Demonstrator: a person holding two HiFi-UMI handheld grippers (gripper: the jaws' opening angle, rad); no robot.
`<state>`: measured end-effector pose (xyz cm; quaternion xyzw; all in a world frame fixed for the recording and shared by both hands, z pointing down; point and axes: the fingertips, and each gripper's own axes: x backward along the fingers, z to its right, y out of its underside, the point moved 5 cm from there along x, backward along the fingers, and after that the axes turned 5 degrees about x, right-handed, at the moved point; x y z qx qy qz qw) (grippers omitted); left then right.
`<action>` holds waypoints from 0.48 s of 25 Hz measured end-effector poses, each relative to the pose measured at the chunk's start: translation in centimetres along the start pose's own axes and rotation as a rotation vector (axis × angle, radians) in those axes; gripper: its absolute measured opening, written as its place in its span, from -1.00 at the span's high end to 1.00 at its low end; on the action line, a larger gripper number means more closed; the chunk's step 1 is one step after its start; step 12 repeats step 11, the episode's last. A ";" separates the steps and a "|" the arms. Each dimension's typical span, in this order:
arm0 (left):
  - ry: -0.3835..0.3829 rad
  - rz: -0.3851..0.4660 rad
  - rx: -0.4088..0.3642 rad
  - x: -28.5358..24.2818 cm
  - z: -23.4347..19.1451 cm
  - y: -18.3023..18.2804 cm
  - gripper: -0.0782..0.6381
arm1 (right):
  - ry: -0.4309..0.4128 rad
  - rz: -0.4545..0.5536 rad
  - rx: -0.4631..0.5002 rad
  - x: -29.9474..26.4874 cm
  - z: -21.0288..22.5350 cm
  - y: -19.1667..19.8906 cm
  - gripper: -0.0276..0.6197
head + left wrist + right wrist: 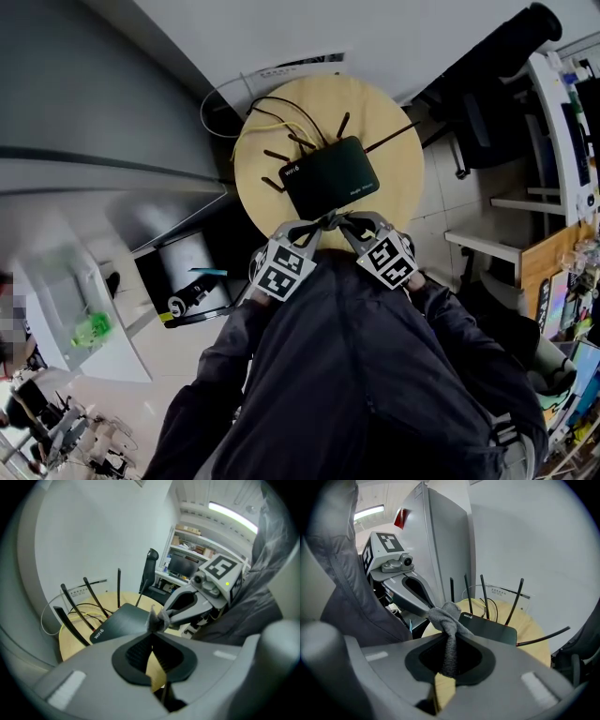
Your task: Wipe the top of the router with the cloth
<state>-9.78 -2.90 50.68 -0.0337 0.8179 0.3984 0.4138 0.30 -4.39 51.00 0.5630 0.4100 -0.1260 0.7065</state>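
Router (330,176), black and flat, lies at the middle of the round wooden table (398,141) in the head view, with its thin antennas spread toward the far edge, where a yellow cable (281,120) loops. At the table's near edge the left gripper (317,228) and the right gripper (342,225) meet tip to tip. The grey cloth (329,221) is bunched between them, just beside the router's near side. Whether it touches the casing cannot be told. The person's dark jacket (356,375) fills the bottom of the view.

In the left gripper view, the left gripper (152,623) has its jaws pressed together on a small tuft of the cloth (158,616), which pokes out past the tips. The right gripper (169,615) comes in from the right to the same tuft. The router (119,620) lies beyond on the table (69,643), white lettering facing the camera.

In the right gripper view, the right gripper (448,624) is clamped on the cloth (446,614). A twisted strand runs down between the jaws and a thicker wad sits at the tips. The left gripper (430,606) reaches the wad from the left. The router (493,628) sits behind on the table (536,641), antennas upright.
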 end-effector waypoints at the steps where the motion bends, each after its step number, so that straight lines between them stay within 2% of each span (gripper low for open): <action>1: 0.002 0.000 -0.002 0.0 0.1 0.0 0.78 | 0.004 -0.004 0.002 0.1 0.0 0.0 0.81; 12: 0.016 0.003 -0.007 -0.1 0.3 -0.1 0.78 | 0.011 0.007 -0.017 0.3 -0.3 0.3 0.81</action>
